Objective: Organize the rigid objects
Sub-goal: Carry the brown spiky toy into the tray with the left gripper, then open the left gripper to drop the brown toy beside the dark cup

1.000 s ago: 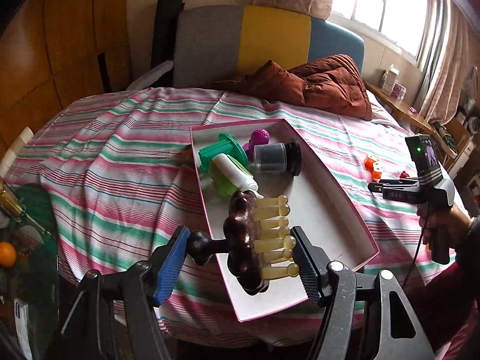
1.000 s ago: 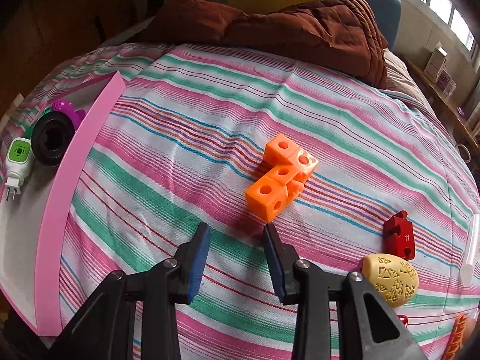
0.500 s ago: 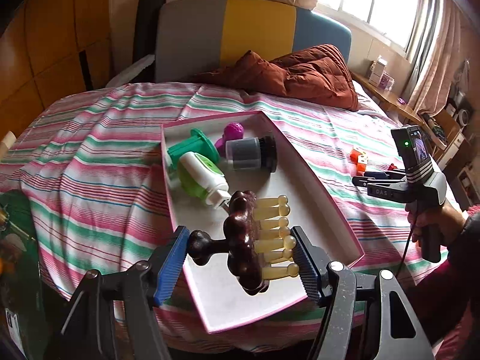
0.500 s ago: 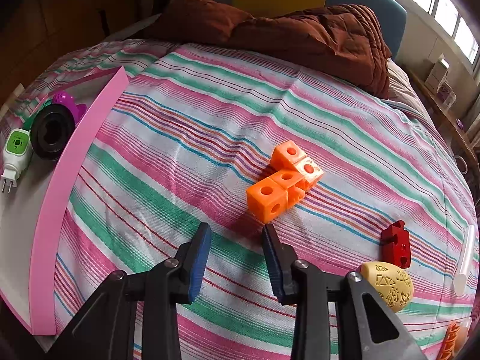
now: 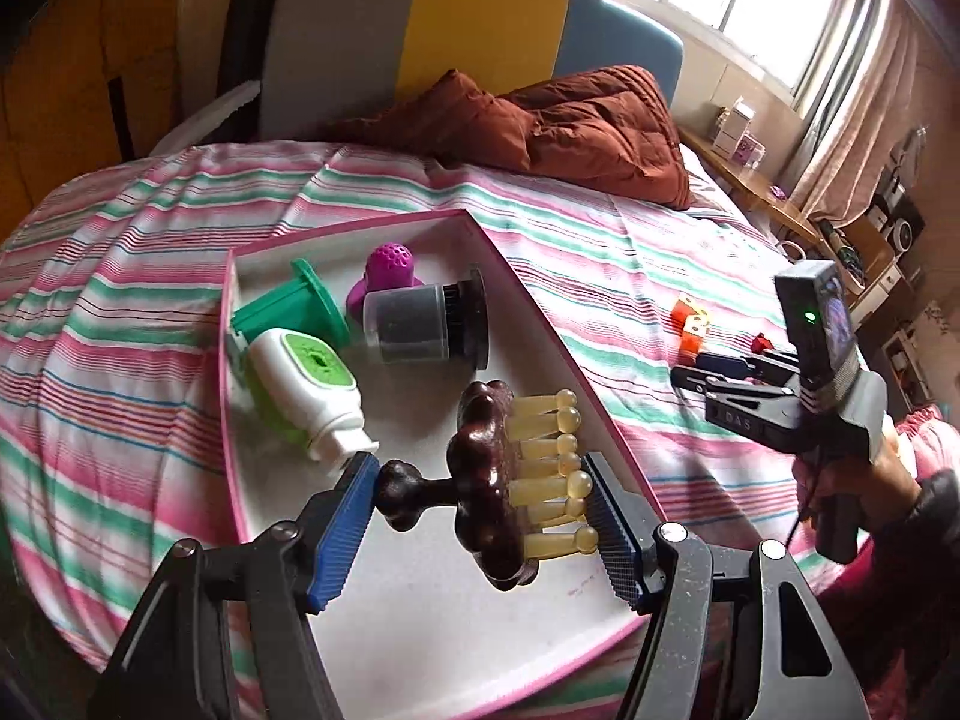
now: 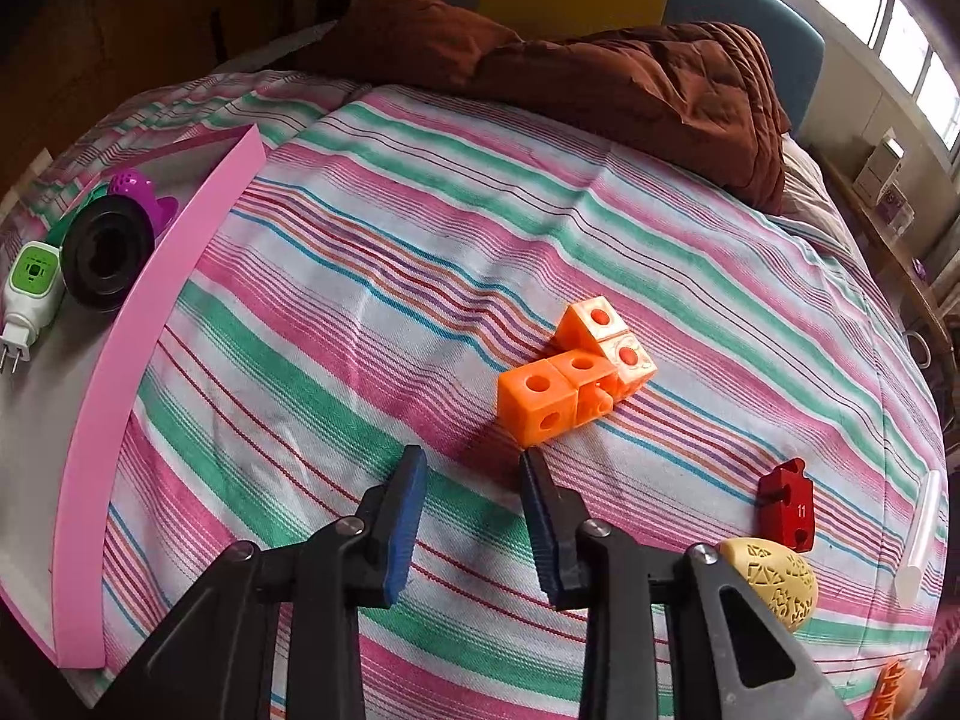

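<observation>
- Dark brown wood, pale pegs: the massager point(image 5: 510, 480) that I grip in the left gripper point(image 5: 480, 516), jaws closed on its knob handle and peg tips, held above the near end of the pink-rimmed tray point(image 5: 600, 396).
- Step in hand, as I judge it: set the massager into the tray. I should lower it onto the bare white floor nearer than the tray's other contents, pegs kept level, and open the jaws only once it rests, so it does not roll over the low rim.
- Tray contents, far end: a green flanged cup point(image 5: 288, 312) on its side; a purple perforated piece point(image 5: 390, 267) behind a grey canister with a black lid point(image 5: 426, 327); a white-and-green plug-in device point(image 5: 306, 390) lying nearest the massager.
- Right gripper point(image 6: 474, 516): jaws open and empty, low over the striped bedspread point(image 6: 360, 276), right of the tray.
- Orange linked cubes point(image 6: 576, 378): just beyond the right jaws, outside the tray; likely next to collect.
- Red block point(image 6: 786, 504) and yellow lattice egg point(image 6: 774, 582): farther right of the tray, on the bed.
</observation>
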{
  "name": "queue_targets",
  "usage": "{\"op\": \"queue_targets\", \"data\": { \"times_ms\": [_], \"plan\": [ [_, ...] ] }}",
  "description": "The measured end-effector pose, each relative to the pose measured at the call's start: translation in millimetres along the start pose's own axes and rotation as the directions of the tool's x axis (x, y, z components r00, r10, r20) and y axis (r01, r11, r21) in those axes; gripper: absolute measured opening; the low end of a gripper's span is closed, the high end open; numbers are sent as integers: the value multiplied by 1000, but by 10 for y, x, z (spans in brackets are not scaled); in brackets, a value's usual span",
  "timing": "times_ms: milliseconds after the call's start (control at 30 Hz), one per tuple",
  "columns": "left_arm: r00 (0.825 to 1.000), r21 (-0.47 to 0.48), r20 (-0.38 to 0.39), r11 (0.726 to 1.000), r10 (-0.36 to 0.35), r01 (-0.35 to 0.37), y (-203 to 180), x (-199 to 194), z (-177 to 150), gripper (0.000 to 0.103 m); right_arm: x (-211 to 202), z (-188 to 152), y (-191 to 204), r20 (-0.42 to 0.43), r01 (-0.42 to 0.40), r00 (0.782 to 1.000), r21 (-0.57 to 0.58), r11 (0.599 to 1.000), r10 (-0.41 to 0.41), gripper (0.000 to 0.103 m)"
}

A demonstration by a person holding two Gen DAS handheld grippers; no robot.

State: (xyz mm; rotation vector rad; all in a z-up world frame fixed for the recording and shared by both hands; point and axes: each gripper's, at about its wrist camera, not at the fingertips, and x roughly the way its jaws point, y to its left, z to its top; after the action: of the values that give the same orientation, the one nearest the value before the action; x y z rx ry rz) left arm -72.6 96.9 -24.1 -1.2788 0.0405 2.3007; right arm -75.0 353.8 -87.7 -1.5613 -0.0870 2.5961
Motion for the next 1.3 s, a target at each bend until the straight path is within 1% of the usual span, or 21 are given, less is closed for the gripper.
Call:
{"op": "queue_targets", "data": {
  "times_ms": [100,167,400,500,567,633,667,733,867,1000,1200,1233,1300],
  "plan": [
    [1000,-6,-21,1000,-5,5,-15,167,112,68,3,3,7,0,4,1000,-7,1000,-4,32],
    [1000,10,-20,1000,16,-16,-42,262,169,68,5,4,10,0,5,1000,-8,1000,-5,32],
    [996,4,-77,999,51,-51,7,642,308,68,3,16,28,0,12,1000,-20,1000,-12,32],
    [995,7,-70,998,67,-67,34,732,354,69,4,15,27,0,12,1000,-20,1000,-12,32],
    [996,3,-60,998,63,-62,36,748,392,69,4,15,28,0,12,1000,-20,1000,-12,32],
    [996,12,-47,997,74,-74,29,726,399,70,4,16,27,0,12,1000,-19,1000,-12,32],
    [996,15,-43,997,74,-73,19,709,402,75,4,16,26,0,12,1000,-18,1000,-12,32],
    [997,17,-26,997,70,-70,11,645,391,77,4,16,27,0,12,1000,-18,1000,-12,32],
    [997,40,4,996,82,-82,-26,506,345,77,3,18,26,0,12,1000,-17,1000,-12,32],
    [995,36,39,995,95,-97,-20,326,257,77,3,23,22,1,12,1000,-18,1000,-12,32],
    [981,25,83,984,176,-179,39,32,21,77,-2,24,22,2,20,1000,-30,999,-20,31],
    [978,23,88,981,188,-191,49,-10,-20,77,-1,27,23,2,20,1000,-34,999,-20,27],
    [972,22,98,976,212,-215,72,-90,-96,77,-3,31,35,1,9,1000,-40,999,-9,23]
  ]
}}
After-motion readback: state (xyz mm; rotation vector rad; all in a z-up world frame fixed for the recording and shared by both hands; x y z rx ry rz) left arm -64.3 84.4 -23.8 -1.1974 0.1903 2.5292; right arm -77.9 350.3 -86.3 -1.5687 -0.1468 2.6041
